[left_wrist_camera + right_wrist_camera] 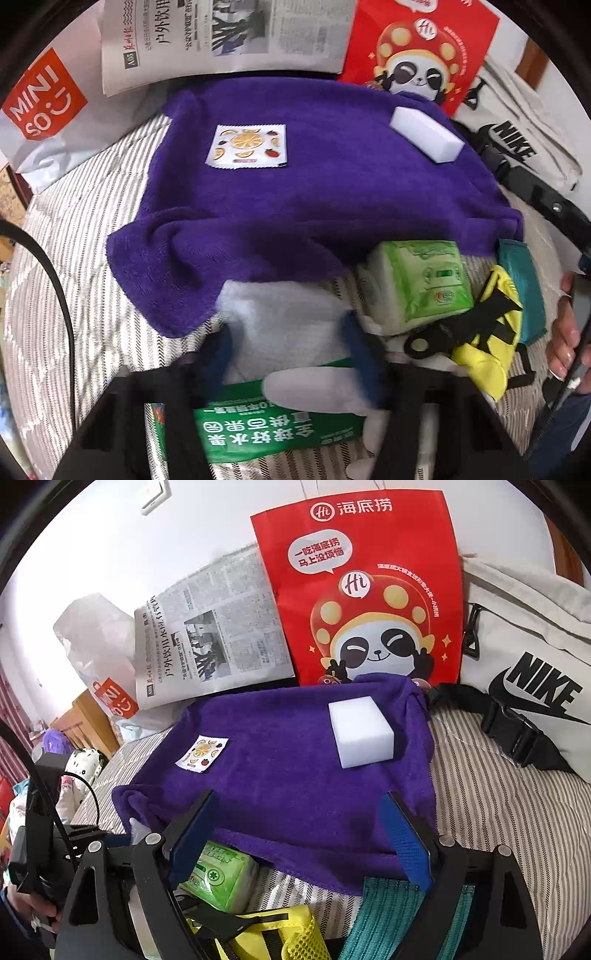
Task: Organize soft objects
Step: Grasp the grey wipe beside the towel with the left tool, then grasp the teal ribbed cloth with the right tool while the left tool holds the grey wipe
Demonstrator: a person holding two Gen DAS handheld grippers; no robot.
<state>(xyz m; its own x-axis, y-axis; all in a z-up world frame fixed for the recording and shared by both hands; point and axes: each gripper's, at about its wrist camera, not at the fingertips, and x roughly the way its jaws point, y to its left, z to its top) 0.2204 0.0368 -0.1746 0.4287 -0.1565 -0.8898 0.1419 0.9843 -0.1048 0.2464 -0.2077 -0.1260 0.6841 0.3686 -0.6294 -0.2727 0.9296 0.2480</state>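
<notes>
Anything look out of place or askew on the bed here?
The purple towel lies rumpled, its near edge draped over the green tissue pack. A white sponge and a fruit-print sachet sit loose on top.

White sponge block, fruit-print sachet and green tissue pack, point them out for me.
White sponge block point(360, 731), right wrist view, top face.
Fruit-print sachet point(248, 146), left wrist view, printed centre.
Green tissue pack point(424, 280), left wrist view, green wrapper face.

A home bedroom: striped bedding point(498, 805), wooden bedframe point(86, 720).
</notes>
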